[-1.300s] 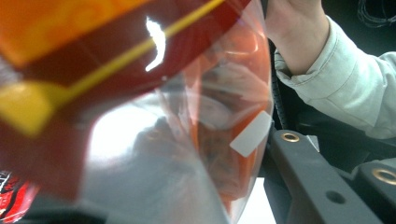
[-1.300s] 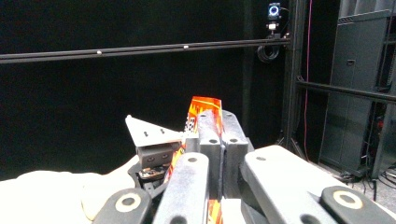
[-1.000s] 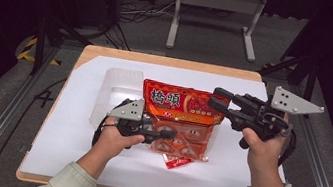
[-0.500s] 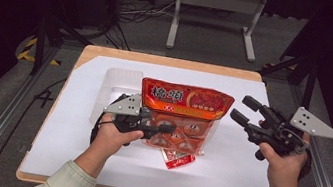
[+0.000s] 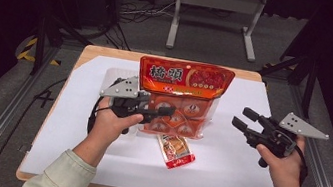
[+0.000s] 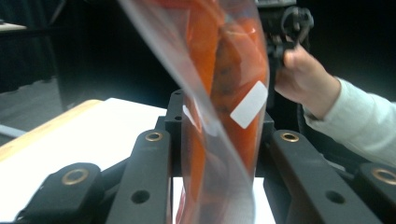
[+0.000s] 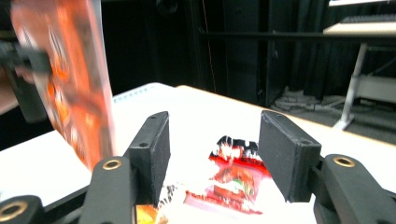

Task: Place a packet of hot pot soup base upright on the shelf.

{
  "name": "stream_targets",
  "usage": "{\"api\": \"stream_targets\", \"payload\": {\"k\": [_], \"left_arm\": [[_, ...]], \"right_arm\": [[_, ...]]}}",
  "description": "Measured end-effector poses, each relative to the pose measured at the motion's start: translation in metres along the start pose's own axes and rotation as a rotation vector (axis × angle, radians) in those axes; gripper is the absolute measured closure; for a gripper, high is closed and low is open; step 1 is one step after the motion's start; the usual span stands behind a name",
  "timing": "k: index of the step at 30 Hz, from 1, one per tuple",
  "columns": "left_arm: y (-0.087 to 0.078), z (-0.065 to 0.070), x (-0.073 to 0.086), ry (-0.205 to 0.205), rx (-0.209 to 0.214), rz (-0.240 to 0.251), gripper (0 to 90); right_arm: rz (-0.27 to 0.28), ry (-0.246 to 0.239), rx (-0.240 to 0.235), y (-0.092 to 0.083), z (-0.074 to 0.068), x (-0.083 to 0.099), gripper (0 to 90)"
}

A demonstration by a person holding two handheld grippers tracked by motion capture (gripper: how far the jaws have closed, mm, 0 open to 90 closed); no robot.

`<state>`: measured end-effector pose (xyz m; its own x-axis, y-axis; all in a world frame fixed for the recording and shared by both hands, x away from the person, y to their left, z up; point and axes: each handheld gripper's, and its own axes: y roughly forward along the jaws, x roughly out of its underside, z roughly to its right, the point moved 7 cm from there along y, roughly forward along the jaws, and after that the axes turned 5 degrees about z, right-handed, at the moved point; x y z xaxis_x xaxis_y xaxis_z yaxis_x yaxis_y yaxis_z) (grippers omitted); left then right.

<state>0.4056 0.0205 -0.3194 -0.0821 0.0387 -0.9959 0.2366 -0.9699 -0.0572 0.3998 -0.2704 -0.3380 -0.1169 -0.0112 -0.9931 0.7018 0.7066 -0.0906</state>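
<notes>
Apparently left gripper [image 5: 164,112] clamps red bag [image 5: 182,93]; right gripper [image 5: 244,118] jaws apart.

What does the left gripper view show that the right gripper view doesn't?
Left gripper view: the left tool is clamped on the bag's clear lower part, with a white sticker on the bag and the person's other hand behind it.

Right gripper view: the right tool is open with nothing between its jaws, aimed at a small sachet lying flat on the table.

Both: the orange bag held off the table, and the white sheet covering the tabletop.
</notes>
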Motion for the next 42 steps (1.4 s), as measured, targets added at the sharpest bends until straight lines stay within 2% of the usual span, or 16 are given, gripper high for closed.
{"api": "stream_targets", "payload": {"k": [3, 7, 11, 15, 16, 18, 25, 29, 37, 42], "left_arm": [[-0.004, -0.010, -0.004, 0.001, -0.037, -0.001, 70.7], [-0.010, -0.023, -0.008, 0.010, -0.071, 0.015, 70.8], [-0.015, -0.035, -0.012, 0.000, -0.117, 0.035, 70.7], [-0.024, -0.049, -0.016, 0.007, -0.162, 0.046, 70.7], [-0.024, -0.049, -0.016, 0.007, -0.162, 0.046, 70.8], [-0.032, -0.059, -0.017, 0.007, -0.188, 0.044, 70.7], [-0.039, -0.076, -0.019, 0.001, -0.224, 0.072, 70.7], [-0.044, -0.089, -0.019, 0.014, -0.268, 0.060, 70.7], [-0.060, -0.116, -0.014, -0.005, -0.337, 0.072, 70.7], [-0.070, -0.126, -0.012, -0.011, -0.370, 0.084, 70.7]], "right_arm": [[-0.028, 0.016, 0.004, 0.003, 0.004, 0.012, 44.2], [-0.029, 0.050, 0.018, 0.005, 0.010, 0.023, 44.1], [-0.070, 0.037, 0.050, 0.008, 0.019, 0.039, 44.5], [-0.107, 0.066, 0.063, 0.009, 0.027, 0.055, 45.4], [-0.107, 0.066, 0.063, 0.009, 0.027, 0.055, 45.4], [-0.119, 0.080, 0.070, 0.009, 0.031, 0.061, 45.6], [-0.120, 0.088, 0.069, 0.009, 0.034, 0.065, 45.6], [-0.117, 0.091, 0.065, 0.009, 0.034, 0.066, 45.6], [-0.108, 0.099, 0.064, 0.009, 0.035, 0.066, 45.6], [-0.106, 0.097, 0.059, 0.009, 0.035, 0.066, 45.6]]}}
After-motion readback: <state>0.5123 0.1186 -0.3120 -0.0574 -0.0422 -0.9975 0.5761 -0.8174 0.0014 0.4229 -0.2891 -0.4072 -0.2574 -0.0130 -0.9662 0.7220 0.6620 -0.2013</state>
